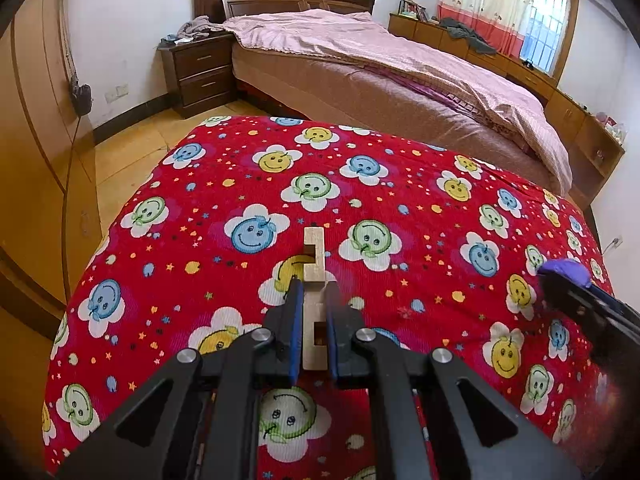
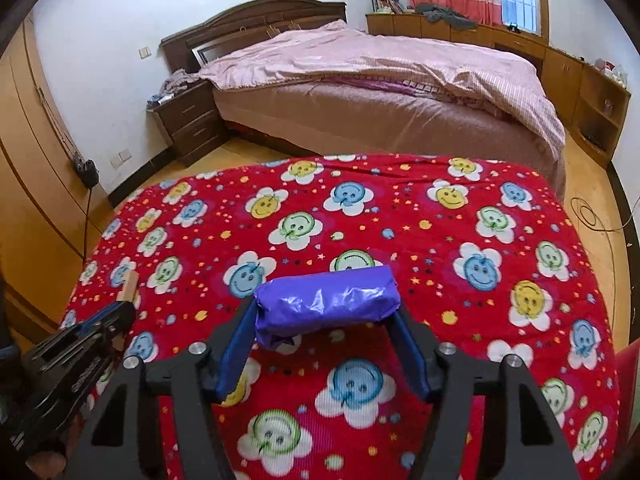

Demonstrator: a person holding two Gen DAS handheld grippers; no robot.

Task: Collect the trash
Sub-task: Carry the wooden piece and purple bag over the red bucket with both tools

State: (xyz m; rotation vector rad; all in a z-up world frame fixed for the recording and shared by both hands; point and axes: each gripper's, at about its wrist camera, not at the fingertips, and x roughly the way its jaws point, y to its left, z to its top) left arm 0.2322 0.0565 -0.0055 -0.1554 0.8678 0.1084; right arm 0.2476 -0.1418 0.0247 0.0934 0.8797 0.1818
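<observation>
A pale wooden block [image 1: 313, 256] with notches sticks out from my left gripper [image 1: 314, 284], whose blue pads are shut on its sides above the red smiley-flower cloth [image 1: 192, 240]. The same block [image 2: 130, 283] and the left gripper [image 2: 120, 310] show at the left edge of the right wrist view. A purple plastic-wrapped roll [image 2: 326, 306] lies crosswise between the fingers of my right gripper [image 2: 326, 312], and both pads touch its ends. From the left wrist view, the roll [image 1: 566, 270] shows at the tip of the right gripper [image 1: 560, 284], far right.
The red cloth [image 2: 460, 240] covers a padded surface with rounded edges. Beyond it stand a large bed [image 1: 380, 80] with a pink quilt, a dark nightstand [image 1: 200, 72], wooden wardrobes [image 1: 36, 120] on the left and low cabinets [image 2: 580, 76] under the window. A cable [image 2: 592, 216] lies on the floor.
</observation>
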